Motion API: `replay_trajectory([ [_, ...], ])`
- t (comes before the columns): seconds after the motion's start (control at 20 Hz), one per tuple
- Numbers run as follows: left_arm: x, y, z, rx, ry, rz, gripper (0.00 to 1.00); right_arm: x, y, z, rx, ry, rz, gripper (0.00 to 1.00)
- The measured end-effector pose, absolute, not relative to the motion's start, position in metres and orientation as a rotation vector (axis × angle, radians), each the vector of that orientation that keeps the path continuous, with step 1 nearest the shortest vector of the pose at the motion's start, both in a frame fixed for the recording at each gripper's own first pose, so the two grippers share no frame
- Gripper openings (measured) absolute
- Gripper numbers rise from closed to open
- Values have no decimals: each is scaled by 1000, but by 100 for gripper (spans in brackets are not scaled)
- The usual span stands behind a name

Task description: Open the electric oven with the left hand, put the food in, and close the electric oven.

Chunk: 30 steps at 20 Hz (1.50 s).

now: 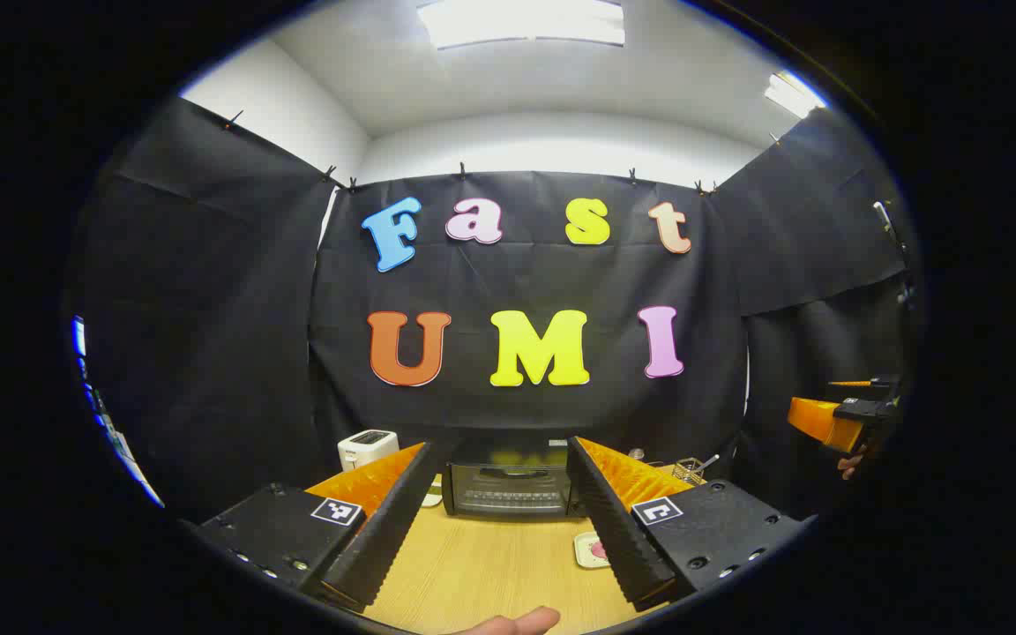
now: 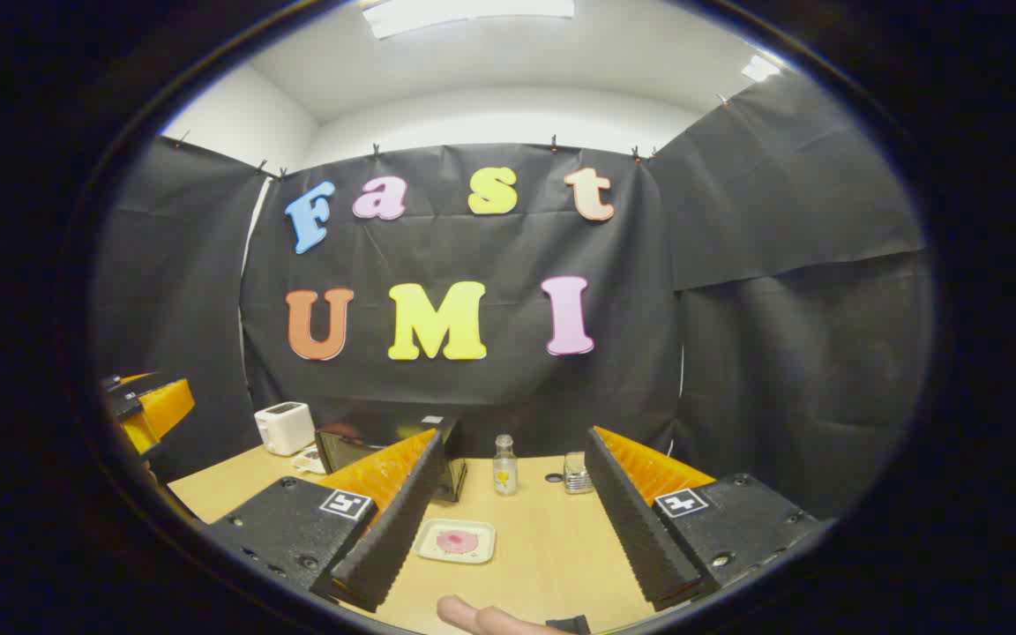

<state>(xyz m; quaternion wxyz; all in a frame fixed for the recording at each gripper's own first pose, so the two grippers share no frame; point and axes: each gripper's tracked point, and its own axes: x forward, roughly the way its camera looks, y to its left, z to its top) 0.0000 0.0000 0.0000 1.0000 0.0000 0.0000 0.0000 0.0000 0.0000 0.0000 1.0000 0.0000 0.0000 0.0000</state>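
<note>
one black electric oven [image 1: 508, 488] with its glass door closed.

The left tool [image 1: 499, 520] is held level with its 2 fingers spread wide, gripping nothing. The right tool [image 2: 508, 520] is likewise spread wide and free. A fingertip [image 1: 517, 623] shows at 6 o'clock under each tool
</note>
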Motion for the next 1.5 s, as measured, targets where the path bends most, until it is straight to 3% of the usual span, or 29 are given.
replay_trajectory([
  [0.75,28,-3,-16,17,24,-4,95,3,-7,1,14,-13,5,98],
  [1.15,120,-17,-55,-65,93,-67,95,25,-18,-1,26,-29,-12,100],
  [1.5,230,-16,-134,-141,281,-66,96,41,-39,-12,37,-12,-36,98],
])
